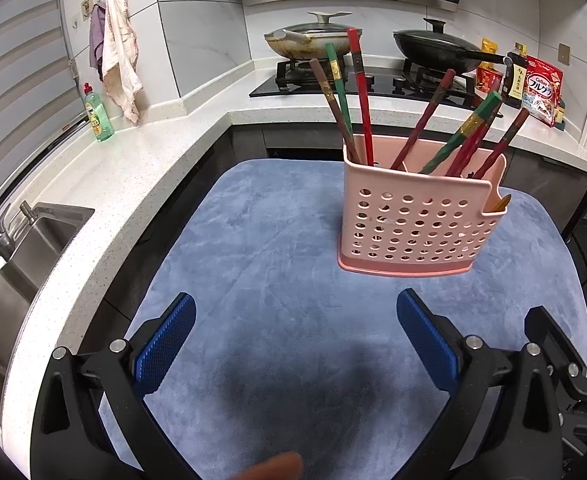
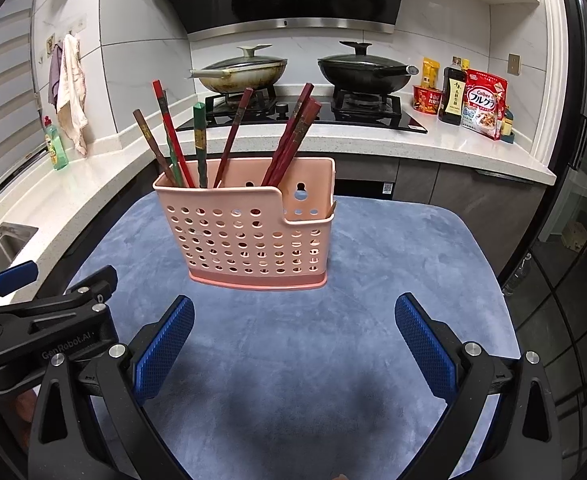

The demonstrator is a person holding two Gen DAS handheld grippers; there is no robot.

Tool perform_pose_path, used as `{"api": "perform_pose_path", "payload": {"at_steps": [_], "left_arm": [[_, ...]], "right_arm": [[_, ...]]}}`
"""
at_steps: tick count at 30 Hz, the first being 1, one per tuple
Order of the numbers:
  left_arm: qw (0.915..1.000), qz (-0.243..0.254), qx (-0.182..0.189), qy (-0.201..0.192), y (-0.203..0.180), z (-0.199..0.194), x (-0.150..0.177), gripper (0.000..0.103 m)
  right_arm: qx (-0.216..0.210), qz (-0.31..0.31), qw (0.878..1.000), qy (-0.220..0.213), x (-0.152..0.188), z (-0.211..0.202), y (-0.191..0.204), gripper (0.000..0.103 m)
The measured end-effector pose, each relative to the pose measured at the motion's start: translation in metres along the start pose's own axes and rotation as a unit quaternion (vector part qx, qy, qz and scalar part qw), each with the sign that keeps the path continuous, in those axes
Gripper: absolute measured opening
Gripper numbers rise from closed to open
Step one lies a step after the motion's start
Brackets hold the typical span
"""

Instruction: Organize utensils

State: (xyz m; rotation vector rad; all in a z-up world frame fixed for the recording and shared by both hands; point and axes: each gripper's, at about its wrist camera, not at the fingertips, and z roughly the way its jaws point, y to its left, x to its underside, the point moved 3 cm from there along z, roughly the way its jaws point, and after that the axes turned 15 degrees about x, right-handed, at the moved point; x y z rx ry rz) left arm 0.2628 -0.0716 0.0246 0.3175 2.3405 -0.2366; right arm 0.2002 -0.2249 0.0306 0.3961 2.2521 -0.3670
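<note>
- The sink (image 1: 33,248) is set into the white counter (image 1: 133,184) at the far left, and a green dish-soap bottle (image 1: 98,114) stands further along by the window, with cloths (image 1: 121,56) hanging on the wall above it.
- The left gripper (image 1: 295,344) hangs over the near part of the blue mat (image 1: 273,240), its blue-padded fingers (image 1: 165,344) spread wide with nothing between them.
- The pink holder (image 2: 249,228) stands upright on the mat toward its far edge (a perforated basket with a lower cut-out at its right end), ahead of both grippers and apart from them.
- The chopsticks (image 2: 173,140) stand tilted inside the holder: red, green and brown ones at its left end, dark red ones leaning further right.
- The right gripper (image 2: 293,344) hangs over the mat's near edge just beside the left one, its jaws equally wide apart and empty.
- Behind, on the stove (image 2: 293,116), sit two lidded pans (image 2: 245,72).
- At the counter's right end are a dark sauce bottle (image 2: 453,96) and a red cereal bag (image 2: 485,104).
</note>
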Motion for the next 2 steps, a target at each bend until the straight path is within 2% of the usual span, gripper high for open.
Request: {"api": "perform_pose_path", "payload": {"at_steps": [2], "left_arm": [[1.0000,0.000,-0.003,-0.001,0.0014,0.0018,0.0000,0.096]], "right_arm": [[0.001,0.000,1.000,0.001,0.0004,0.0020,-0.0006,0.097]]}}
